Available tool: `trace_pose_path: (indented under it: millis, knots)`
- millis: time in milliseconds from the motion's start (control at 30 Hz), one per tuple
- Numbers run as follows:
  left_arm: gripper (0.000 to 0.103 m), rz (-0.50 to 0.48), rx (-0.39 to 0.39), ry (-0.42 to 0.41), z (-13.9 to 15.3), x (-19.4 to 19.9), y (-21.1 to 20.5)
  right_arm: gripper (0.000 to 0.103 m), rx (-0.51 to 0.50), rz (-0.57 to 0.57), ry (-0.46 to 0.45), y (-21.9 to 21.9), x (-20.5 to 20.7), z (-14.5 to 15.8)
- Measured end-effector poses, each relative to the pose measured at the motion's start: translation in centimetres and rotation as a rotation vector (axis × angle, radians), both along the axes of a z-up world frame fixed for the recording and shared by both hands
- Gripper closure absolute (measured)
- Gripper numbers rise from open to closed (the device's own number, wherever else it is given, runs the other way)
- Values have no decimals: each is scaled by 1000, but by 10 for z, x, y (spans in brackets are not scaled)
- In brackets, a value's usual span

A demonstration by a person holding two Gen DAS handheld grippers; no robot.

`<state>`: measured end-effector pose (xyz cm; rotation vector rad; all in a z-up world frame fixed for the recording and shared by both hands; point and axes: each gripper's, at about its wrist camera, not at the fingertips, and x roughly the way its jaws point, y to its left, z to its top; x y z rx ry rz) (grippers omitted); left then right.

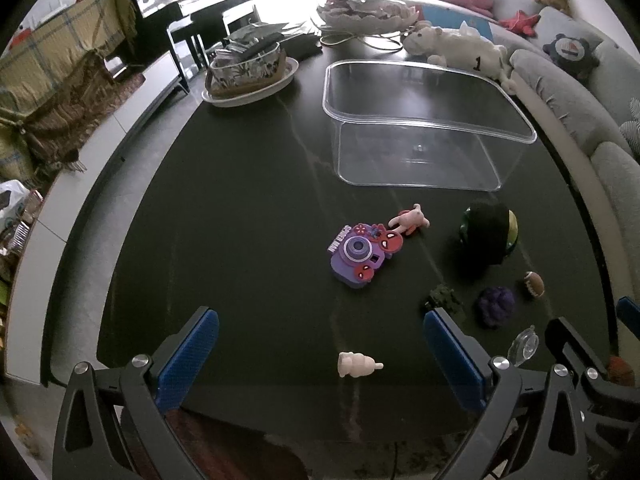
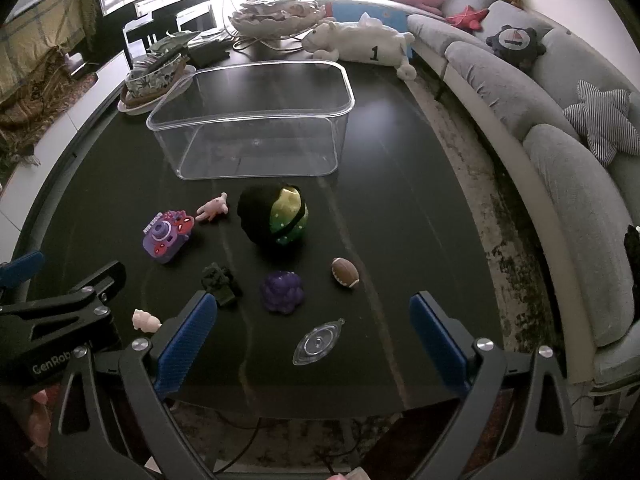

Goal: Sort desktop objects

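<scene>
Plainly, the left tool point(image 1: 320, 344) and the right tool point(image 2: 312, 328) both stand released, nothing between their blue pads. On the dark desk point(image 1: 240, 200) the clear bin point(image 1: 420, 128) sits empty at the far side. Nearer lie a purple toy camera point(image 1: 358, 256), a pink figure point(image 1: 410, 220) touching it, a small football point(image 2: 345, 273) and a purple lump point(image 2: 281, 291). A dark green clump point(image 2: 220, 280) is hard to make out; the right tool's finger cuts off the pale figurine point(image 2: 145, 320).

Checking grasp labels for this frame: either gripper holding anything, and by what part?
Nothing is held. The left gripper and right gripper both stand open above the table, pads bare; the toys lie loose.
</scene>
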<state>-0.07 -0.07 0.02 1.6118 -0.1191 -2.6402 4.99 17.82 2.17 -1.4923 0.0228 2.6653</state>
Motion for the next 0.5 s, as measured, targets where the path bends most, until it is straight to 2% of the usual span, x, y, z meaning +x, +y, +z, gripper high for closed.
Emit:
trace_pose_path:
  millis: [133, 200, 500]
  knots:
    - [2, -1, 4, 4, 1, -1, -1, 7, -4, 1, -1, 0, 0, -1]
    - [2, 1, -23, 24, 2, 3, 3, 7, -5, 2, -2, 0, 0, -2]
    - [2, 10, 0, -13, -5, -1, 1, 7, -13, 4, -5, 1, 0, -4]
